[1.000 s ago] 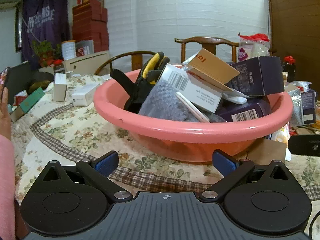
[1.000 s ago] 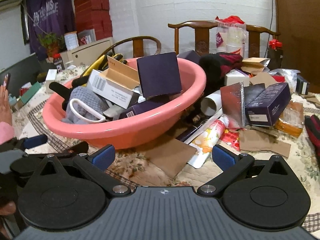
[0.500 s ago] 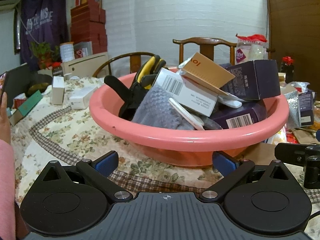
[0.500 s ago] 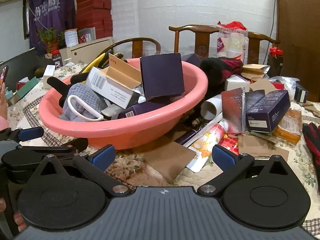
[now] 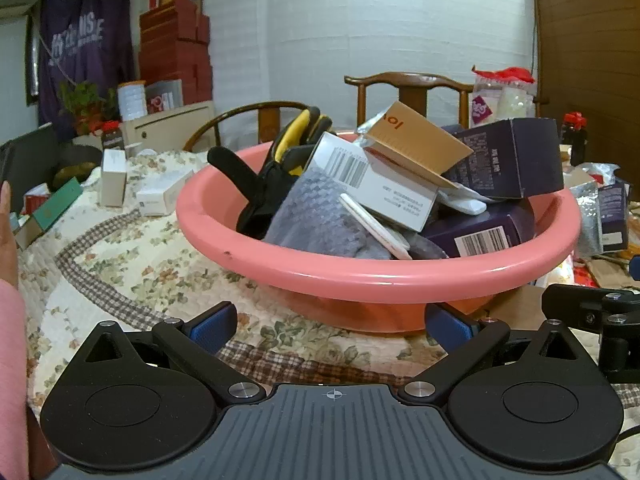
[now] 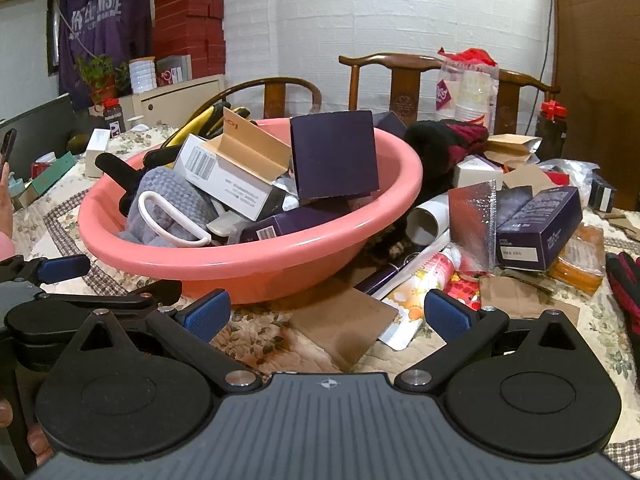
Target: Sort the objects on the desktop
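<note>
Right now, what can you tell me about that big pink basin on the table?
The pink basin is a wide, round, shallow tub of smooth, glossy plastic with a thick rolled rim. It sits upright on the floral quilted tablecloth, with a piece of brown cardboard beside its base. It is heaped above the rim with boxes, a grey knitted cloth and black-and-yellow gloves. Both grippers are open just in front of it, not touching it.

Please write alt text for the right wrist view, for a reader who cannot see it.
A pink basin heaped with boxes and a grey knitted cloth sits on a floral tablecloth. The open right gripper is empty; more boxes lie to the right.
</note>
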`<action>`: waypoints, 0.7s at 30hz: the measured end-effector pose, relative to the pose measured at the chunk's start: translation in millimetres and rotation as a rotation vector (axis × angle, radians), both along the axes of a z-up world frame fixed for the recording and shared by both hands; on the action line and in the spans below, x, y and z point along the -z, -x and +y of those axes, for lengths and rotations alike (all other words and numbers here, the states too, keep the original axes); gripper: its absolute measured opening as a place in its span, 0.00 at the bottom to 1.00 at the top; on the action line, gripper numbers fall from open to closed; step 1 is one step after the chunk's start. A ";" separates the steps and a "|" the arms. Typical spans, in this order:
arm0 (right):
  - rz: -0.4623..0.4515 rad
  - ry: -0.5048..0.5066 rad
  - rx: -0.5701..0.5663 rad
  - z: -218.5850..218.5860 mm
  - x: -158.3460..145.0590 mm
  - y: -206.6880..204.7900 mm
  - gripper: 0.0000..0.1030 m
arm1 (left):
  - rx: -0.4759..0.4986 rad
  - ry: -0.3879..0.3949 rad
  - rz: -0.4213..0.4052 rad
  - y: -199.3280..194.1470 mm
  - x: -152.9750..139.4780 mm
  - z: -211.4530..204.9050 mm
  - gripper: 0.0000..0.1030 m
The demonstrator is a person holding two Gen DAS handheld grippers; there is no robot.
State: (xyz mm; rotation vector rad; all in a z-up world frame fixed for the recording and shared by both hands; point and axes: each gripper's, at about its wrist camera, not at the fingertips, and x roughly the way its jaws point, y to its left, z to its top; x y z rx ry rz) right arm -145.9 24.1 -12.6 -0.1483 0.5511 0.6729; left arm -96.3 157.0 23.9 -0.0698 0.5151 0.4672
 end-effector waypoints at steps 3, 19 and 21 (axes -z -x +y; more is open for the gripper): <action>-0.001 0.002 -0.001 1.1 -0.3 0.3 1.00 | 0.004 0.000 0.000 -0.4 -0.1 0.7 1.00; 0.000 0.004 -0.006 5.5 -0.8 0.6 1.00 | 0.013 0.006 0.000 -1.9 -1.1 3.1 1.00; 0.000 0.005 -0.006 5.7 -0.8 0.7 1.00 | 0.013 0.004 0.000 -1.9 -1.2 2.8 1.00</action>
